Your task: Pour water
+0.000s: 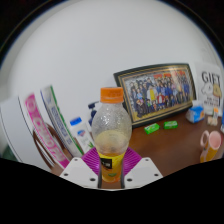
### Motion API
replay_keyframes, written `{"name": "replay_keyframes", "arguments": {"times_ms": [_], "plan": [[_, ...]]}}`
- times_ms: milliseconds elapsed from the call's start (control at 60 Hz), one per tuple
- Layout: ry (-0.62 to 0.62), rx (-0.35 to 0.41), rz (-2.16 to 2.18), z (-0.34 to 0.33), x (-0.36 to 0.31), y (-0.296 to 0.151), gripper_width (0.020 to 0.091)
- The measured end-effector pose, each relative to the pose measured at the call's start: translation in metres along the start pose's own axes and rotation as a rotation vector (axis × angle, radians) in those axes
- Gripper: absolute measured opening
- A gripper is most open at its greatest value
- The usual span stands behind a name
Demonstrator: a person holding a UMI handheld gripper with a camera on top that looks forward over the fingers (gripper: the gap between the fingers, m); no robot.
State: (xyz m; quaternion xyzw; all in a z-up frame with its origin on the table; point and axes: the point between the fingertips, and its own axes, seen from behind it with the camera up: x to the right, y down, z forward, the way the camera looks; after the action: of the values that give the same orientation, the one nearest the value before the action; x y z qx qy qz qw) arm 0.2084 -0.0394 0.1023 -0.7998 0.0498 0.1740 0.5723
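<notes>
So the bottle (110,135) sat right between the 2 fingers (111,170), upright, long axis vertical, orange cap on top, yellowish liquid low inside. Both pink pads (92,160) looked pressed on its base, so I'd call it gripped. Only 1 bottle, 1 gripper. Beyond it on the surface (165,145): 1 framed photo (155,92), 2 green bits (160,127). No cup I could make out.
</notes>
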Motion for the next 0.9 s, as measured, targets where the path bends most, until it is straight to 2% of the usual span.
{"name": "replay_keyframes", "arguments": {"times_ms": [200, 350, 583, 700, 900], "plan": [[-0.232, 0.074, 0.637, -0.051, 0.012, -0.085, 0.0249], [-0.351, 0.139, 1.093, -0.074, 0.067, -0.12, 0.0249], [-0.477, 0.209, 1.577, -0.086, 0.153, -0.113, 0.0248], [-0.471, 0.255, 1.766, -0.085, 0.197, -0.097, 0.0247], [-0.467, 0.207, 1.846, -0.081, 0.213, -0.079, 0.0249]]}}
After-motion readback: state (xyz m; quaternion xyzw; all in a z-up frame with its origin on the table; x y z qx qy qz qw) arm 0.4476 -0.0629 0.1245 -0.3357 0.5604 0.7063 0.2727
